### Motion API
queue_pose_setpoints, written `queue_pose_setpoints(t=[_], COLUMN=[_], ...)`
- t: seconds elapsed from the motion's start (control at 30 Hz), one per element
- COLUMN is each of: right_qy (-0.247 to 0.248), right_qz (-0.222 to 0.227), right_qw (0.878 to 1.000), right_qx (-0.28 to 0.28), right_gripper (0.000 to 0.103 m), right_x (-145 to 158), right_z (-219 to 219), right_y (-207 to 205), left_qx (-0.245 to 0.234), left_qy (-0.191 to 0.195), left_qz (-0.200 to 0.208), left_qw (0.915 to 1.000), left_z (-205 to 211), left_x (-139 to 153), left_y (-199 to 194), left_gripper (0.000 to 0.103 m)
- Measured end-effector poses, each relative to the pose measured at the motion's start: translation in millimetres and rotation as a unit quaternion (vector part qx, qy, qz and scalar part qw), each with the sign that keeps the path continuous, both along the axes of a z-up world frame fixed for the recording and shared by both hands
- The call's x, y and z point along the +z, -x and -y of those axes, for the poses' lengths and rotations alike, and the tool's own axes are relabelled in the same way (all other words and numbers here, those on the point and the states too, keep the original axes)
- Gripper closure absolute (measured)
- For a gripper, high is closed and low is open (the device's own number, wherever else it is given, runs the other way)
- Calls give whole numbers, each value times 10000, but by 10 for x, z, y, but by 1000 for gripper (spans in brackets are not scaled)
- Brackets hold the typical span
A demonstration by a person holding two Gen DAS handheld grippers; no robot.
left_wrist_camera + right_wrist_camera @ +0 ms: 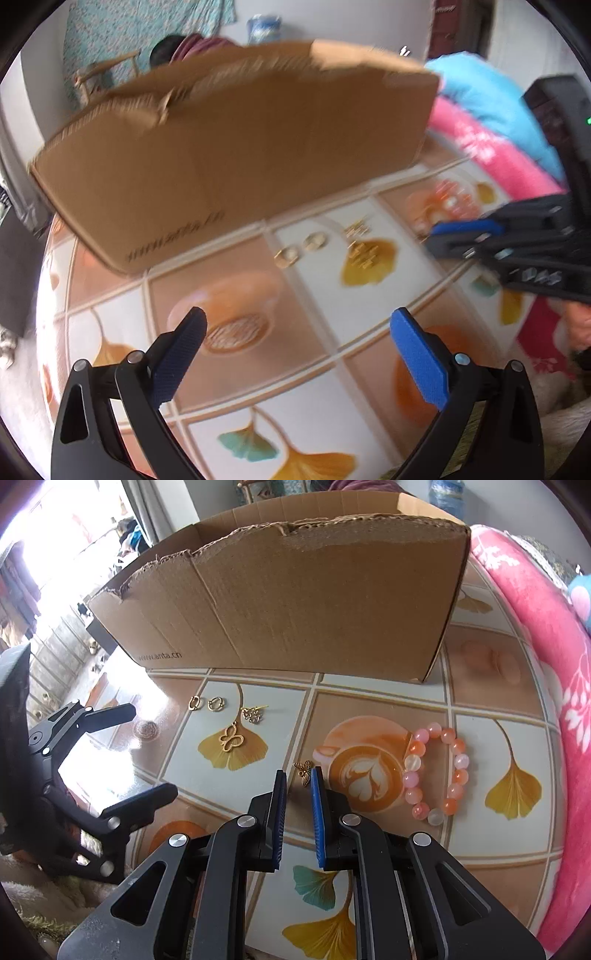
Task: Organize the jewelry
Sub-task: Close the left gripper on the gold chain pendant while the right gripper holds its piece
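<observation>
A small gold butterfly charm (303,771) lies on the patterned table (491,849) between the tips of my right gripper (298,771). Its jaws are narrowed to a slim gap; the charm touches the right pad, and a sliver of space shows on its left. Beyond lie a larger gold butterfly pendant (232,739), a filigree charm (253,714) and two gold hoop earrings (205,703). To the right sits a pink and orange bead bracelet (436,771). My left gripper (299,317) hangs wide open and empty above the table, to the left of the right one.
An open cardboard box (295,602) stands just behind the jewelry across the table. A pink blanket (554,701) borders the table's right edge. The left wrist view is blurred; the box (240,147) and earrings (299,248) show there.
</observation>
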State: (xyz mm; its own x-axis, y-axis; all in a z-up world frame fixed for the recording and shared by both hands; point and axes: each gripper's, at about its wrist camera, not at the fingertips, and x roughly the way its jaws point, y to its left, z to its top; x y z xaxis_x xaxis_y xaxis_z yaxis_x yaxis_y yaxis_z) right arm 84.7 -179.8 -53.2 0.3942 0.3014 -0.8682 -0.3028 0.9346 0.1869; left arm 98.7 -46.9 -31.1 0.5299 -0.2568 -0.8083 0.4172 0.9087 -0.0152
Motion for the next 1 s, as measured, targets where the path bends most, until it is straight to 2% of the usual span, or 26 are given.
queue_pose_setpoints(t=[0.07, 0.2, 0.33, 0.43, 0.67, 0.73, 0.93, 1.0], right_qy=[-43, -75, -164, -217, -334, -369, -425, -401], right_qz=[15, 60, 81, 89, 100, 103, 124, 134], right_qw=[10000, 10000, 9998, 9997, 9994, 9992, 9990, 9991], right_qx=[-19, -24, -42, -52, -74, -88, -99, -86], right_gripper=[91, 91, 91, 91, 91, 91, 91, 91], right_x=[-14, -82, -143, -117, -65, -64, -52, -58], right_z=[7, 63, 106, 148, 215, 235, 287, 287], right_y=[36, 69, 68, 80, 86, 90, 103, 109], left_qx=[-115, -260, -328, -397, -467, -492, -561, -561], left_qy=[211, 326, 424, 461, 356, 264, -10, 1], left_qz=[61, 126, -7, -130, -179, -156, -53, -51], left_qw=[9997, 9990, 9986, 9981, 9981, 9983, 9984, 9984], left_z=[33, 137, 191, 227, 310, 348, 403, 400], left_x=[32, 28, -6, -41, -46, -48, -63, -63], left_y=[7, -32, -111, -166, -248, -263, -280, -286], left_gripper=[6, 26, 46, 56, 70, 78, 90, 91])
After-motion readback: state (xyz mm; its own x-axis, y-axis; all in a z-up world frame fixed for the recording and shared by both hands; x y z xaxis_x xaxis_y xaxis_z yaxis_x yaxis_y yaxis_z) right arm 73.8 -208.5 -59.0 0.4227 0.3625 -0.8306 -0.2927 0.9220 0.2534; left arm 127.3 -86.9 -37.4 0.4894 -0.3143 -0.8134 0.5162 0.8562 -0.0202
